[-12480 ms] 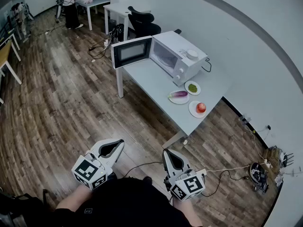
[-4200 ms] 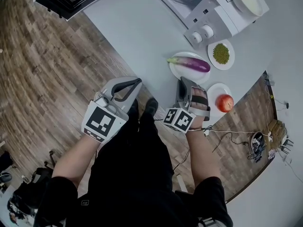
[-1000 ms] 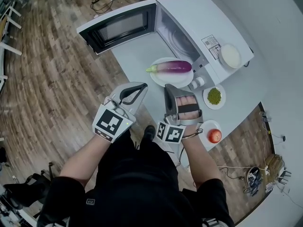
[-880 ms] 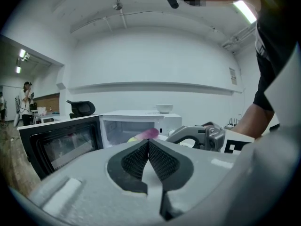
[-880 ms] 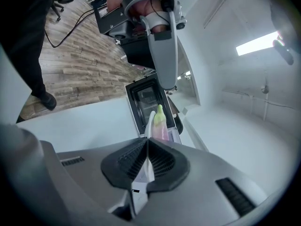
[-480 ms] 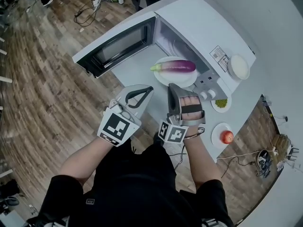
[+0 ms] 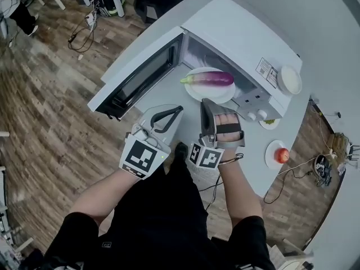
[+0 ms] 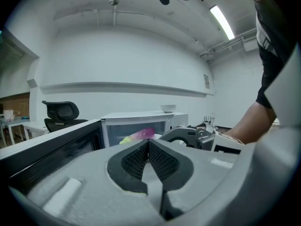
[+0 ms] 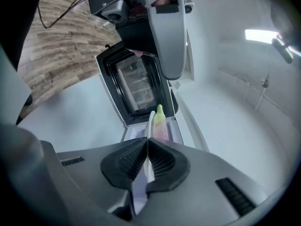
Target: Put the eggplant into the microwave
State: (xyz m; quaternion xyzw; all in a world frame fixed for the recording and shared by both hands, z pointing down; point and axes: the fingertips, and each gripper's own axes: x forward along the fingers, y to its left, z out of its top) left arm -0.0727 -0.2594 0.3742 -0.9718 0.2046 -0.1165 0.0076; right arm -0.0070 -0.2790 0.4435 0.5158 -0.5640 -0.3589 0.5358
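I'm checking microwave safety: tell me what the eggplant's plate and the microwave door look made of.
Plate: white, smooth, thin rim; probably ceramic, possibly melamine.
Microwave door: white frame, painted metal or plastic, around a dark meshed window, apparently glass.

The left tool [image 8: 148, 147] fills the lower frame, its dark ribbed jaws pressed together with nothing between them. Above them at centre stands the white microwave [image 8: 141, 119], its door [image 8: 51, 147] open toward the lower left. The purple eggplant [image 8: 141, 134] shows against its opening. A bowl [image 8: 168, 108] sits on top.
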